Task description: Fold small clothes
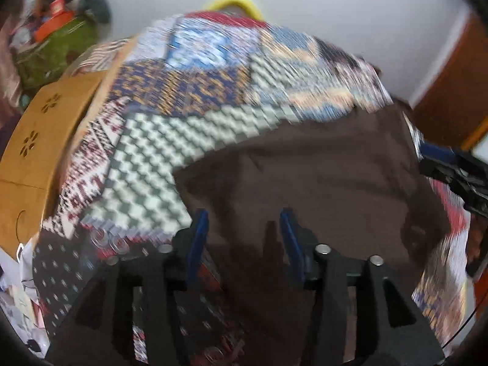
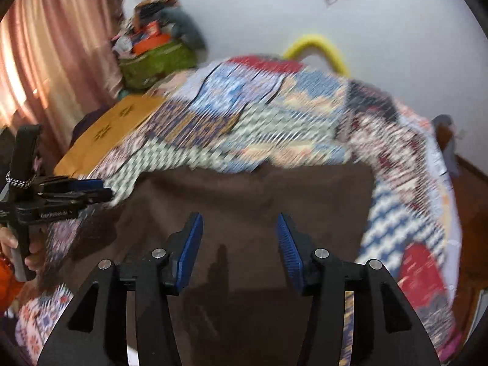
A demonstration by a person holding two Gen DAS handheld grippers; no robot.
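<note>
**A:** What is closest to you?

**B:** Your two grippers, both tilted down over a brown garment (image 2: 244, 213) spread flat on the bed. Your left gripper (image 1: 244, 228) has its blue-padded jaws standing apart with nothing between them; only brown cloth shows below the gap. Your right gripper (image 2: 239, 231) is the same: jaws parted about halfway, holding nothing. Whether the fingertips touch the cloth I cannot tell, as both views are blurred.

**A:** Can each gripper be seen from the other side?

**B:** Yes. From the right wrist view, your left gripper sits at the left edge, over the garment's left side, with your hand (image 2: 18, 244) wrapped around its handle. From the left wrist view, your right gripper pokes in at the right edge, by the garment's right side.

**A:** And beyond the garment?

**B:** It lies on a patchwork quilt (image 1: 189, 97) of checked, blue and red panels, which covers the bed. To the left of the quilt is a tan cardboard box (image 1: 39, 140) with flower-shaped cut-outs. Further back, a green bag (image 2: 158, 61) piled with things stands by a pink curtain (image 2: 55, 55). A yellow curved object (image 2: 317, 45) peeks above the quilt's far edge, against a white wall (image 2: 396, 30).
</note>
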